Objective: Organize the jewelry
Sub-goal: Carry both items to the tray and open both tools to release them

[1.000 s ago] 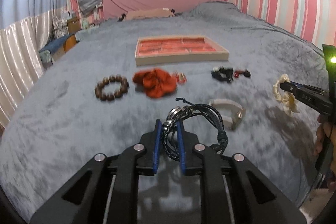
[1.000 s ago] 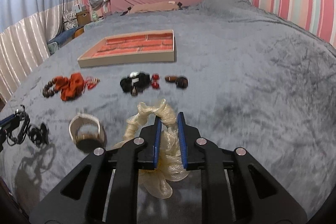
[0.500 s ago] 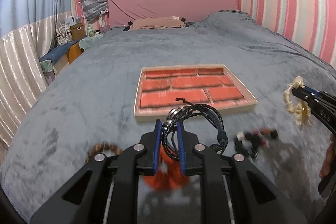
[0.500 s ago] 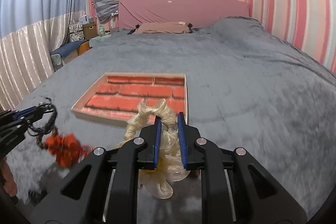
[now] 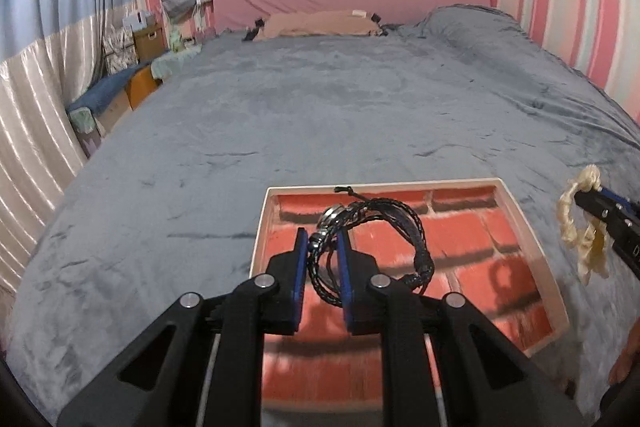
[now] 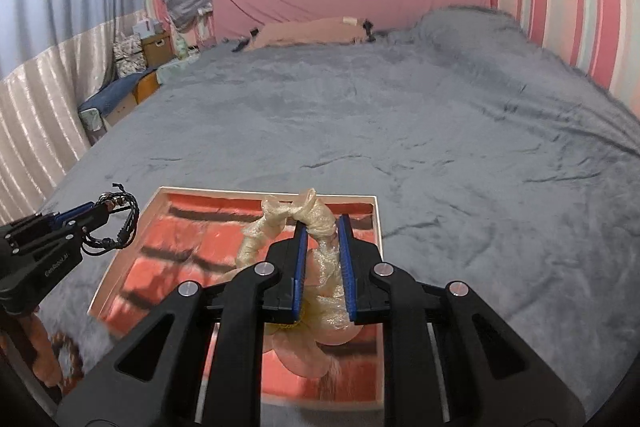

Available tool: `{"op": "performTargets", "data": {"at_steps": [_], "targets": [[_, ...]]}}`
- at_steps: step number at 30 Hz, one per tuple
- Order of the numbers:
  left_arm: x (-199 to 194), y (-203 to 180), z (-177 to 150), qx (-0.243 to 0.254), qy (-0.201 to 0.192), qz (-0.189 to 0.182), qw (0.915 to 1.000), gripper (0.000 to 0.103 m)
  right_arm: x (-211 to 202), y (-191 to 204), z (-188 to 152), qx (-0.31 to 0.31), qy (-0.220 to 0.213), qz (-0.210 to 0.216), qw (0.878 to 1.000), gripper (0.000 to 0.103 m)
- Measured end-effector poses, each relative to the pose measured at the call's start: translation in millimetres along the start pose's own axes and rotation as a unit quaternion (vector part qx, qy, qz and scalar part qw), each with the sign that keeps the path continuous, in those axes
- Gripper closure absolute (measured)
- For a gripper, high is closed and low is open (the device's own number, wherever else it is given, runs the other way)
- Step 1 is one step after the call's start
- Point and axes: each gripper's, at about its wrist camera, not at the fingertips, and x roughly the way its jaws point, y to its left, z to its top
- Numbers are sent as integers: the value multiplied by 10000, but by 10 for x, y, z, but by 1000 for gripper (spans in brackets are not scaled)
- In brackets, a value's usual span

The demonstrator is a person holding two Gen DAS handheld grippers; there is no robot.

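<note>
Jewelry tray (image 5: 516, 211): on our grey bed (image 5: 320, 115).
Left gripper (image 5: 323, 239): we clamp black braided bracelet (image 5: 400, 227).
Right gripper (image 6: 323, 227): we clamp cream scrunchie (image 6: 280, 215).

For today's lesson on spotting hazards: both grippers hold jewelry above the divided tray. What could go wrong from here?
1. The black braided bracelet is looped around one of the left gripper's fingers, so it may snag on release.
2. The cream scrunchie in the right gripper is bulky and may straddle the dividers of the red tray.
3. Both grippers hang over one tray and could collide.
</note>
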Motion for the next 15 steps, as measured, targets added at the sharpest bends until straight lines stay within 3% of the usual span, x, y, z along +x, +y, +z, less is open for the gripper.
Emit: {"op": "performTargets", "data": {"at_steps": [6, 15], "targets": [[648, -87, 81, 53, 337, 105, 9994, 88, 644, -22, 63, 144, 340, -105, 9993, 87], [1244, -209, 39, 196, 727, 83, 9971, 88, 1290, 4, -28, -1, 920, -259, 9954, 87]]}}
